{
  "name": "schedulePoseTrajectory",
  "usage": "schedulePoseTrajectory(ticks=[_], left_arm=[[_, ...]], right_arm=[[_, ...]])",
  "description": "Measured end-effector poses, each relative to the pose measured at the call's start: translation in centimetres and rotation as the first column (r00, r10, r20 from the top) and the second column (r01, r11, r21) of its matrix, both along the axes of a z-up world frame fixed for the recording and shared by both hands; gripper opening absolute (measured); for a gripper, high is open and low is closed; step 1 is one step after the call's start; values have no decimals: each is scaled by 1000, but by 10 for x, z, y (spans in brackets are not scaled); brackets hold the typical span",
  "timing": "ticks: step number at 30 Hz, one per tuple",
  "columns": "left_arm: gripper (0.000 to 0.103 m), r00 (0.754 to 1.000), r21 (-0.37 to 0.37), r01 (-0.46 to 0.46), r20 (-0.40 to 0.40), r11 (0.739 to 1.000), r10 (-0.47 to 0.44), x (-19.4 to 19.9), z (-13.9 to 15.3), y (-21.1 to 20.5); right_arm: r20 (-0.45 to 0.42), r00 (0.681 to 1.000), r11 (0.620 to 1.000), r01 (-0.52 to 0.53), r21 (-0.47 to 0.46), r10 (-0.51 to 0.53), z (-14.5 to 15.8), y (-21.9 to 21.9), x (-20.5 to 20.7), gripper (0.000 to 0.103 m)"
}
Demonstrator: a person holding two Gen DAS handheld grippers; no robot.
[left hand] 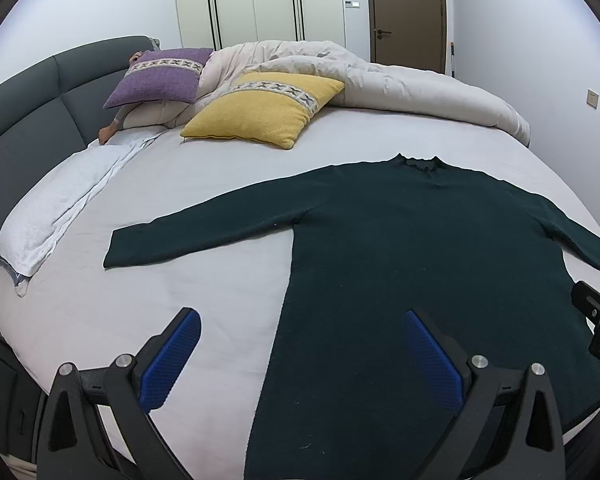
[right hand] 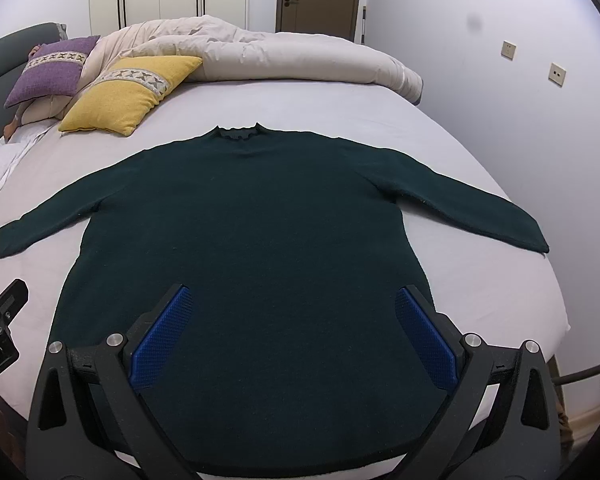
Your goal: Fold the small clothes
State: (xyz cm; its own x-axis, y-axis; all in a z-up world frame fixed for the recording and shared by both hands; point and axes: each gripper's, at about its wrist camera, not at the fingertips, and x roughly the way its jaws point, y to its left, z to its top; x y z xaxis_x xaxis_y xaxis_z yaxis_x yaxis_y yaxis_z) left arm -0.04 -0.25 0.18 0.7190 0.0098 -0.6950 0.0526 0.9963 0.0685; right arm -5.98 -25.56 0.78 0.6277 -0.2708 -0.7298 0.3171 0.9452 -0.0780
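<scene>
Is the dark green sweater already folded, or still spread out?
Spread flat, unfolded. The sweater lies on the bed sheet with both sleeves stretched outward and its collar away from the camera.

Left view: sweater right sleeve runs off at 3 o'clock, hem cut at 6 o'clock

The left gripper hangs with its jaws spread wide — the two blue pads angle outward from each other, with nothing between them. The right gripper is held the same way, jaws wide apart and its blue pads clasping nothing. Each gripper shows at the edge of the other's view — the right one beyond the left's right finger, the left one beyond the right's left finger.
</scene>
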Motion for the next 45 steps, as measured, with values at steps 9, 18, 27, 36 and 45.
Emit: schedulePoseTrajectory(ticks=[9,18,27,36,45], left_arm=[[103,1000,-3,3,0,1000,-3,-1,3,7],[103,1000,-1,0,-2,1000,0,0,0,3],[103,1000,-2,-1,-2,1000,1,1,-1,4],[103,1000,-2,0,-1,1000,0,1,-1,4],[103,1000,-3,0,-1,1000,0,0,-1,4]], right_arm=[[-4,1000,1000,-1,-4,1,-2,-1,3,103],[-1,1000,1000,-2,-9,2,-3,2,3,103],[0,1000,1000,-2,-11,2,-4,2,3,103],[0,1000,1000,-4,-13,4,-3,2,2,103],[-1,1000,1000,-5,-16,5,-2,1,3,103]])
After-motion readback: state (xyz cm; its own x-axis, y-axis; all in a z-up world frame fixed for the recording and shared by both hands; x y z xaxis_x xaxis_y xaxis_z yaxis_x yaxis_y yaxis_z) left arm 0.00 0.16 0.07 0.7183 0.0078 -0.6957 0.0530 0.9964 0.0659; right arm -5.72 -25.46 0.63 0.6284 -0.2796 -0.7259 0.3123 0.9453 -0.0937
